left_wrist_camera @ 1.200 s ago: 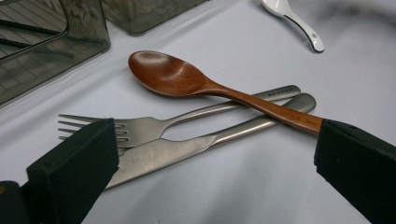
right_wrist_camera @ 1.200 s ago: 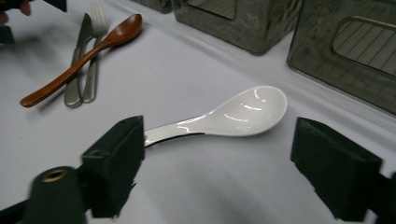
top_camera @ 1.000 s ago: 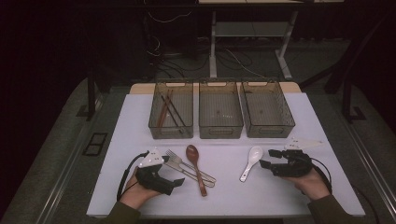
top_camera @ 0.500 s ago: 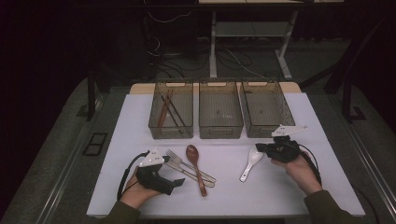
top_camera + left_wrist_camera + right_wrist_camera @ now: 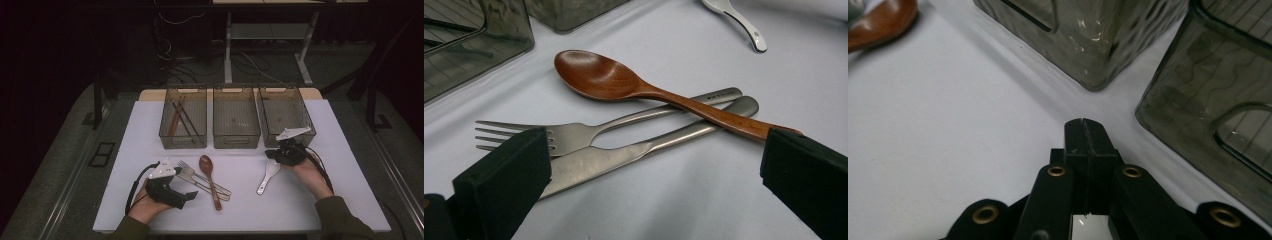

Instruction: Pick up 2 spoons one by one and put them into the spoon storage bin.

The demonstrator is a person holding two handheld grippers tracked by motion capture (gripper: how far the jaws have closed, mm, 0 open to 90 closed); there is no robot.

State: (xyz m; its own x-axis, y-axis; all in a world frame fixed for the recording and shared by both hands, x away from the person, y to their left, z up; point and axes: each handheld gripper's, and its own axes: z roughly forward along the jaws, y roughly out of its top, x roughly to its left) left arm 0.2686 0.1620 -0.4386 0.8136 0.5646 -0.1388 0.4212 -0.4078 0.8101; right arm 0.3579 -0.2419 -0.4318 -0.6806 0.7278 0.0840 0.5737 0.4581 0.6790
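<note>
A brown wooden spoon [image 5: 210, 182] lies across a steel fork [image 5: 186, 167] and a steel knife [image 5: 624, 155] on the white table. My left gripper [image 5: 186, 186] is open beside them. In the left gripper view its jaws [image 5: 654, 185] straddle the near ends of the fork [image 5: 574, 135] and the wooden spoon [image 5: 634, 87] without touching them. A white ceramic spoon [image 5: 267, 176] lies to the right. My right gripper [image 5: 274, 154] hovers at that spoon's bowl end. It is shut, with the pads pressed together [image 5: 1085, 125] and nothing seen between the tips.
Three smoky plastic bins stand in a row at the back: the left one [image 5: 183, 117] holds dark chopsticks, while the middle [image 5: 236, 117] and right [image 5: 285, 112] look empty. Two bin corners [image 5: 1088, 40] [image 5: 1208, 115] rise just ahead of the right gripper.
My right hand moved left and toward the bins, to the white spoon's bowl end, and its jaws closed. The spoon, the left hand and the other cutlery stayed put.
</note>
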